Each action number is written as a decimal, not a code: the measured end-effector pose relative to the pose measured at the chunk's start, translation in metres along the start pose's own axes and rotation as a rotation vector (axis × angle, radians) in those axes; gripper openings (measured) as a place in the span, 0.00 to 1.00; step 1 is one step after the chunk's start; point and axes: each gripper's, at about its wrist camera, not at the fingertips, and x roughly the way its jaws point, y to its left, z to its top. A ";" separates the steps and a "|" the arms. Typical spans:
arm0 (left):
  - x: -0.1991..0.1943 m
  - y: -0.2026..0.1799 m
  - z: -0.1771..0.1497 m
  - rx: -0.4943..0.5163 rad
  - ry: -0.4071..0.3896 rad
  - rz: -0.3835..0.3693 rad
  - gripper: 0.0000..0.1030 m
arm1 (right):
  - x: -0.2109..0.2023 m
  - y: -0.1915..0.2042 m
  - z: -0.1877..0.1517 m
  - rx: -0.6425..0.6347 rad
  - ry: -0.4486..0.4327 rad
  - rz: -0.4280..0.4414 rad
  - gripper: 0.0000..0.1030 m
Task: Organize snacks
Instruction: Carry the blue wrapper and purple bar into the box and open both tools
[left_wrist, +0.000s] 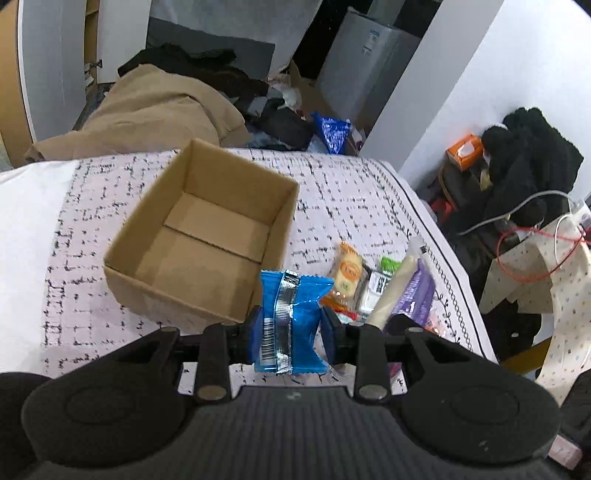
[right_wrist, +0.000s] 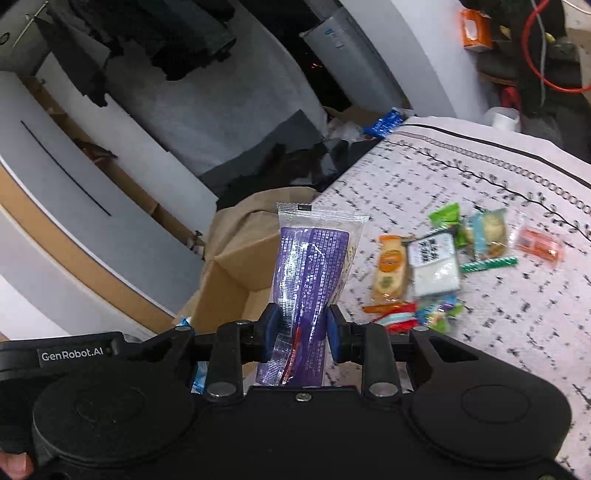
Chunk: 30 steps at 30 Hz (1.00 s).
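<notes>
My left gripper (left_wrist: 291, 330) is shut on a blue snack packet (left_wrist: 291, 314) with a silver seam, held just in front of the near right corner of an open cardboard box (left_wrist: 207, 236) on the patterned bed cover (left_wrist: 351, 206). The box holds nothing that I can see. My right gripper (right_wrist: 301, 334) is shut on a long clear packet with a purple label (right_wrist: 312, 258), raised above the bed beside the box (right_wrist: 229, 291). That purple packet (left_wrist: 410, 288) also shows in the left wrist view. A pile of small snacks (right_wrist: 424, 269) lies on the cover (right_wrist: 517, 314) to the right.
Beyond the bed's far edge lie a tan blanket (left_wrist: 155, 110), dark clothes and a blue bag (left_wrist: 334, 131). A white wall corner (left_wrist: 424, 92), black clothing, an orange box (left_wrist: 465, 149) and red and grey cables (left_wrist: 532, 243) crowd the right side.
</notes>
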 end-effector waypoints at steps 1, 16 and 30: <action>-0.002 0.002 0.001 -0.001 -0.003 0.001 0.31 | 0.001 0.002 0.000 -0.003 -0.003 0.007 0.27; 0.000 0.038 0.026 -0.032 -0.038 0.042 0.31 | 0.019 0.024 0.007 0.013 0.007 0.093 0.27; 0.028 0.069 0.046 -0.040 -0.013 0.091 0.31 | 0.076 0.037 0.000 0.062 0.068 0.159 0.27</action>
